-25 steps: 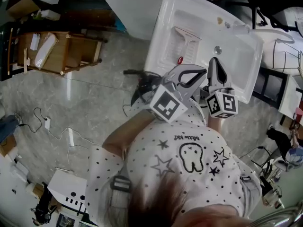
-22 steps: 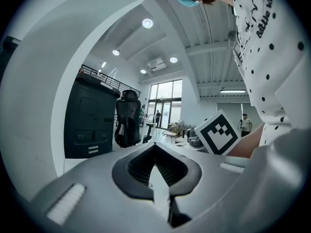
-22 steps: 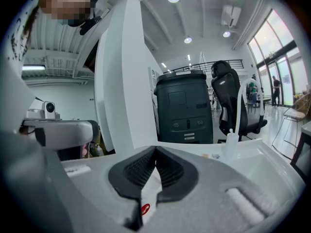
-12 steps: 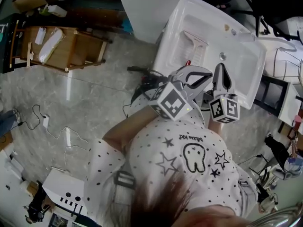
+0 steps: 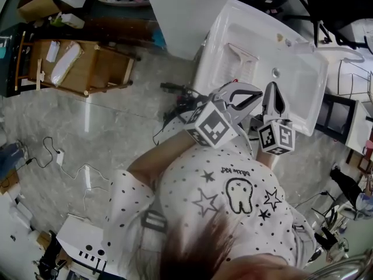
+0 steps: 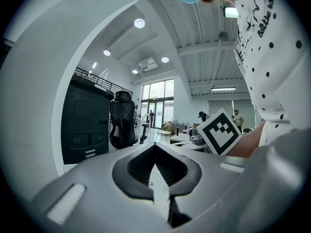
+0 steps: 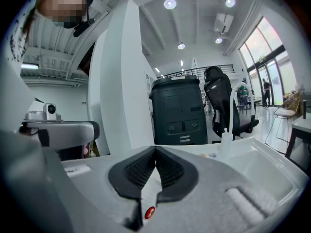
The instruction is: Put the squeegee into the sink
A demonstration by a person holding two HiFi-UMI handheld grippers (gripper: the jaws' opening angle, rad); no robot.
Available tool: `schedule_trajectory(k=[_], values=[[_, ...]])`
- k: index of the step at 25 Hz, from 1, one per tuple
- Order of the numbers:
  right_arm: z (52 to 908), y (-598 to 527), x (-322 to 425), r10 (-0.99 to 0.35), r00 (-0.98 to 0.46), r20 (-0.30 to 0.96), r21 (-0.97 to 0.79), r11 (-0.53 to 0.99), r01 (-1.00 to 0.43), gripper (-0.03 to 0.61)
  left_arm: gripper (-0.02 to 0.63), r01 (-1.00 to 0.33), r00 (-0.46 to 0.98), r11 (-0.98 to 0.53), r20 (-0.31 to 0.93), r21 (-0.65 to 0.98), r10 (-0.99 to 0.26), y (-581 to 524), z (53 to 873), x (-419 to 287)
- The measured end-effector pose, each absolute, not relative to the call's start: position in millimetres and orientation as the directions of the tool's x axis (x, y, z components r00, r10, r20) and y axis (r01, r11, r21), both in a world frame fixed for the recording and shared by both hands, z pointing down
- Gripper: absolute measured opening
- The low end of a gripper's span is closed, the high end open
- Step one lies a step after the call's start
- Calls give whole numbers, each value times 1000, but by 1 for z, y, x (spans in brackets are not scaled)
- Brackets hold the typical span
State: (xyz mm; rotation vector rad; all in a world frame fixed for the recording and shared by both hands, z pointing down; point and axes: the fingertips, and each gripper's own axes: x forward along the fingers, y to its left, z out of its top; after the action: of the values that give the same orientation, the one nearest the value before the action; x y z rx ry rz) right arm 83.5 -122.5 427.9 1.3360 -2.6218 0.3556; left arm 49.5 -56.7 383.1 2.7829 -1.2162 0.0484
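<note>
Lying in glossy white sink (image 5: pixel 294 95): T-shaped squeegee (image 5: pixel 240 56), probably plastic.

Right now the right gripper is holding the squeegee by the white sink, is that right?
No. The right gripper is by the white sink, but its jaws are shut on nothing, as the right gripper view shows. The squeegee lies loose in the sink.

Glossy white sink (image 5: pixel 294 95), smooth pale squeegee (image 5: pixel 242 60), polished grey marbled floor (image 5: pixel 87 133), matt bare-wood rack (image 5: pixel 93 69)
</note>
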Motion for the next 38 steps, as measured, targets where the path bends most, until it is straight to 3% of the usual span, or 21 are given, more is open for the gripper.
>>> schedule_trajectory(k=[8, 17, 28, 38], values=[[439, -122, 75, -778, -562, 281, -136, 547, -826, -2, -3, -768, 638, -636, 9, 69, -770, -63, 370, 16], [462, -141, 67, -749, -572, 335, -148, 558, -817, -2, -3, -868, 434, -434, -55, 244, -899, -82, 364, -50], [559, -168, 66, -593, -579, 560, -286, 518, -806, 13, -3, -879, 417, -418, -57, 227, -907, -89, 363, -56], [601, -177, 63, -508, -568, 648, -345, 469, -813, 67, -3, -883, 395, -397, -59, 251, -917, -100, 362, -62]])
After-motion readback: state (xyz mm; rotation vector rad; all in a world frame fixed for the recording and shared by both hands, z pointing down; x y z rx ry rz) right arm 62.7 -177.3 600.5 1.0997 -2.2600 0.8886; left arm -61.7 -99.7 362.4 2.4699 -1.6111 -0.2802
